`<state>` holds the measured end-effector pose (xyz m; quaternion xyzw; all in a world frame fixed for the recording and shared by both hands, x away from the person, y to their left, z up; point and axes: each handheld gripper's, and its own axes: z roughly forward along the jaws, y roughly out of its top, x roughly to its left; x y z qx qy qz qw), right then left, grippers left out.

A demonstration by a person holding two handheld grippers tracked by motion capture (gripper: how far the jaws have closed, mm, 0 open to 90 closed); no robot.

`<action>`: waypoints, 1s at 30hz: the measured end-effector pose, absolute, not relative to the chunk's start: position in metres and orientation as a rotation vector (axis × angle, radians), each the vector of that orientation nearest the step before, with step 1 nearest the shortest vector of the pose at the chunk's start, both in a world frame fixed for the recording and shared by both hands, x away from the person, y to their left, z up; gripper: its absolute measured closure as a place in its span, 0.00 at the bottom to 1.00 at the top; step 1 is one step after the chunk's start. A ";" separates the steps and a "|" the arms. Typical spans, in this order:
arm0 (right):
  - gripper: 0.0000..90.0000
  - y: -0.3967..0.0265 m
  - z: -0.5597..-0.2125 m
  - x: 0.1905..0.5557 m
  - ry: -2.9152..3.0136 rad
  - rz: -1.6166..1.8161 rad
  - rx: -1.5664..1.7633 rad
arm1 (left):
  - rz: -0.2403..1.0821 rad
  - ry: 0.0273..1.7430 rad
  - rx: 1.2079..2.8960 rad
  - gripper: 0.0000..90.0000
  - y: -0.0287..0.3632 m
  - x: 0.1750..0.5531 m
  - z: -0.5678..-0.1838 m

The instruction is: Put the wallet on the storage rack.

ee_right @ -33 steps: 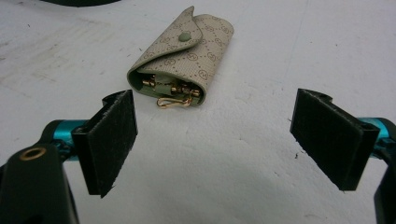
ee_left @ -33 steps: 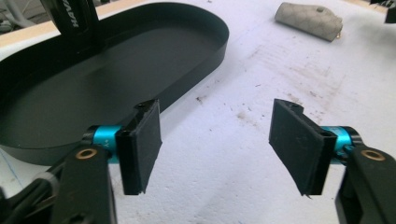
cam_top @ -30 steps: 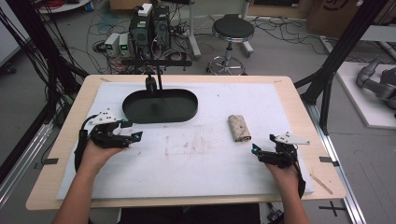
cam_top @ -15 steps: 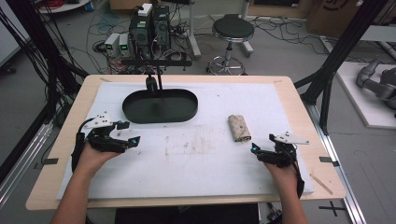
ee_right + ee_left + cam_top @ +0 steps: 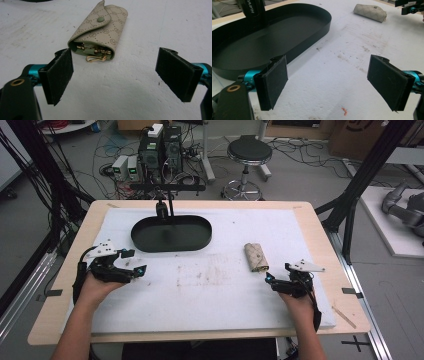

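Two grippers are resting low over the white foam mat, and you are holding both with nothing in them. Your right gripper is standing with its jaws spread wide, the black pads well apart and empty, and it is pointing straight at the key pouch, which is lying on the mat just ahead of the jaws but not yet between them. That beige pouch (snap flap on top, gold key hooks poking out of the open end nearest you) is sitting on the right half of the mat, just beyond your right hand and well apart from the black oval tray at the far middle. You are lining up along its length, likely so the pads can close across its narrow sides. Your left gripper has just been opening its jaws and is now standing wide with only bare mat between the pads; it is waiting near the tray's rim, probably to leave the pouch to the other hand. From the high view it is sitting at the mat's left edge, touching nothing.
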<state>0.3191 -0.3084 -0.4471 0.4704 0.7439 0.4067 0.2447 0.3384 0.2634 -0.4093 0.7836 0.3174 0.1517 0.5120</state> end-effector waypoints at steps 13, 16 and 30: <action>0.17 -0.293 -0.446 0.335 2.016 1.080 1.343 | 0.381 0.800 1.916 0.18 0.272 0.329 -0.418; 0.17 -0.289 -0.447 0.341 2.010 1.078 1.348 | 0.383 0.806 1.923 0.18 0.275 0.327 -0.419; 0.17 -0.259 -0.450 0.366 2.039 1.024 1.402 | 0.390 0.831 1.913 0.19 0.288 0.314 -0.421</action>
